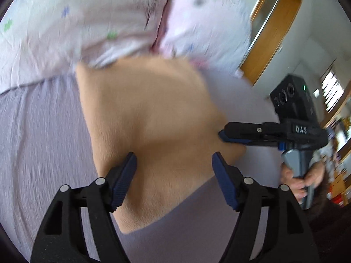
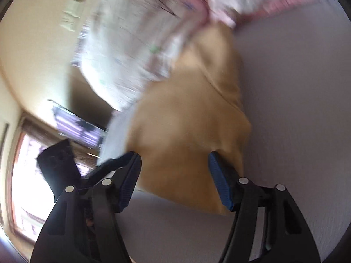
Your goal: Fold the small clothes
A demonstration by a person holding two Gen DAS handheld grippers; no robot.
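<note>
We see a tan garment [image 1: 142, 118] spread over a lavender bedsheet [image 1: 41, 144], filling the centre of the left wrist frame, its upper edge tucked against 2 floral pillows [image 1: 76, 22] at the top. Our left gripper [image 1: 174, 171] stands wide open at the bottom centre, its blue pads [image 1: 124, 179] on either side of the cloth's lower part with nothing clamped. At the right of that frame the right gripper [image 1: 223, 136] comes in sideways with its tips at the garment's edge; there we cannot tell its opening. In the right wrist frame the right gripper [image 2: 174, 168] shows both fingers spread wide over the blurred tan garment [image 2: 193, 135], holding nothing.
</note>
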